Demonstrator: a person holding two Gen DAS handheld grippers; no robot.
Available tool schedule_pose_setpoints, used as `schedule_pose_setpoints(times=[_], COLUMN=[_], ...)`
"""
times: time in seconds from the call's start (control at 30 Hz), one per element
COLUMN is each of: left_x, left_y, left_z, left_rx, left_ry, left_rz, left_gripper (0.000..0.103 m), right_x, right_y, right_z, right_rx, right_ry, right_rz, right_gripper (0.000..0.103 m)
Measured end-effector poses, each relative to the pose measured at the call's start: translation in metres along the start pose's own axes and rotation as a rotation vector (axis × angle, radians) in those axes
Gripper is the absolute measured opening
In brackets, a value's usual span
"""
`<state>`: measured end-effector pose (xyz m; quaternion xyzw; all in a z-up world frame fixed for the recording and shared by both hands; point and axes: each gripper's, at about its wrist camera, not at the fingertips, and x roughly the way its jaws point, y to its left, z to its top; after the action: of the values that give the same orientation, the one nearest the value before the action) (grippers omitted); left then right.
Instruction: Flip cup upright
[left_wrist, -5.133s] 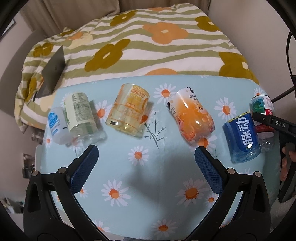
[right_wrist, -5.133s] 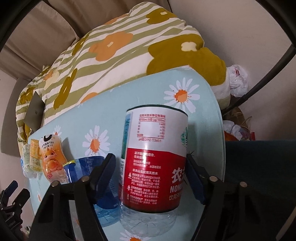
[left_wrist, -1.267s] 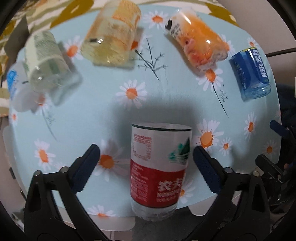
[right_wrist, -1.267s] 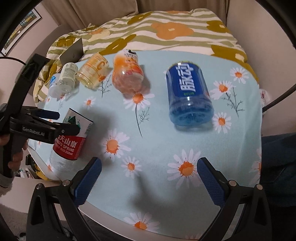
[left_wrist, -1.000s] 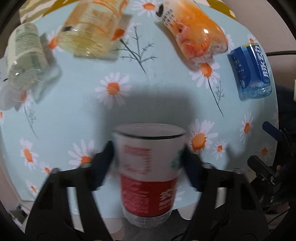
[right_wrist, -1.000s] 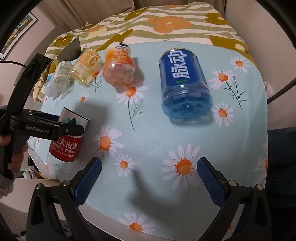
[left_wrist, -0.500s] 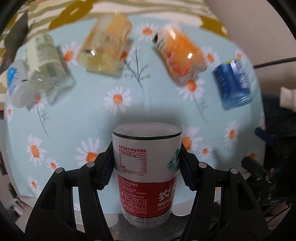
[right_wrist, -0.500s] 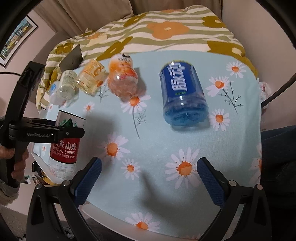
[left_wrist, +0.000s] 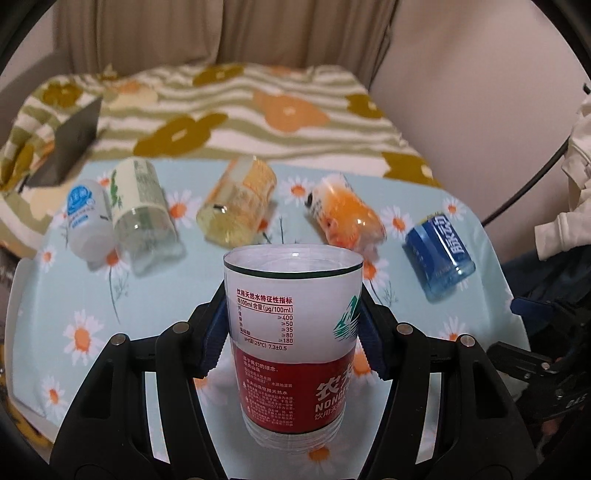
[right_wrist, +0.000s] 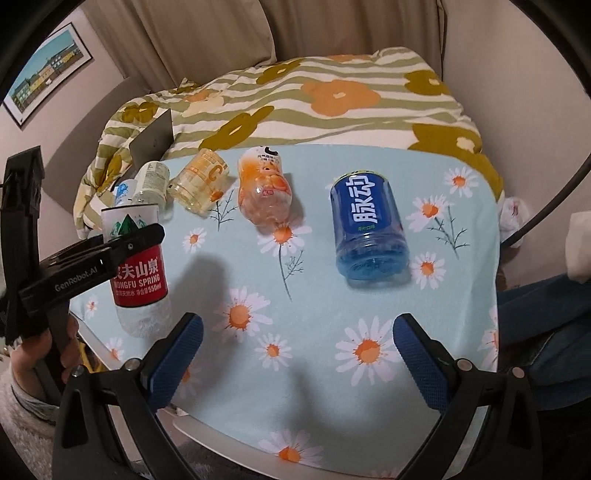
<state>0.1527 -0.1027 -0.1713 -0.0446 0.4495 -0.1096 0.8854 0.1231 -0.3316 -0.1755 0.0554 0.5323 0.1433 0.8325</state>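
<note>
Left wrist: left gripper (left_wrist: 293, 328) fingers clamped on upright red-label cup (left_wrist: 291, 343); right gripper (right_wrist: 293, 354) fingers apart

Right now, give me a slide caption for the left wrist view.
Left tool holds the red-label cup upright, open end up, above the daisy tablecloth; five cups lie sideways behind.

Tablecloth (right_wrist: 369, 302): pale blue, white-and-orange daisies. Blanket (right_wrist: 332, 107) beyond the tablecloth: green-white stripes, orange and ochre flowers. Cup (left_wrist: 293, 339): red-and-white label.
</note>
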Motion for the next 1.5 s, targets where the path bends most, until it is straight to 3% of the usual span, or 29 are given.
schedule_pose_setpoints(times=[0.27,0.5,0.7,0.93,1.5], left_x=[-0.001,0.007,0.003,-0.008,-0.027], left_y=[0.0,0.006,0.008,0.012,0.013], left_z=[-0.016,-0.029,-0.037,-0.049,-0.079], left_rx=[0.074,0.059,0.057,0.025,0.034], left_ry=[-0.233,-0.309,-0.342,-0.322,-0.422], left_rz=[0.034,0.045,0.037,0.029,0.035], left_gripper=[0.066,0.066,0.067,0.067,0.067], right_x=[0.009,0.019,0.018,0.014,0.004], right_y=[0.006,0.011,0.014,0.02,0.034], right_z=[-0.009,-0.014,-0.02,-0.022,-0.035], right_rx=[-0.024,-0.035,-0.043,-0.058,-0.079], right_ry=[-0.026,-0.036,-0.045,-0.062,-0.103], right_rz=[-0.038,-0.06,-0.081,-0.085,-0.094], right_gripper=[0.103,0.103,0.103,0.103,0.103])
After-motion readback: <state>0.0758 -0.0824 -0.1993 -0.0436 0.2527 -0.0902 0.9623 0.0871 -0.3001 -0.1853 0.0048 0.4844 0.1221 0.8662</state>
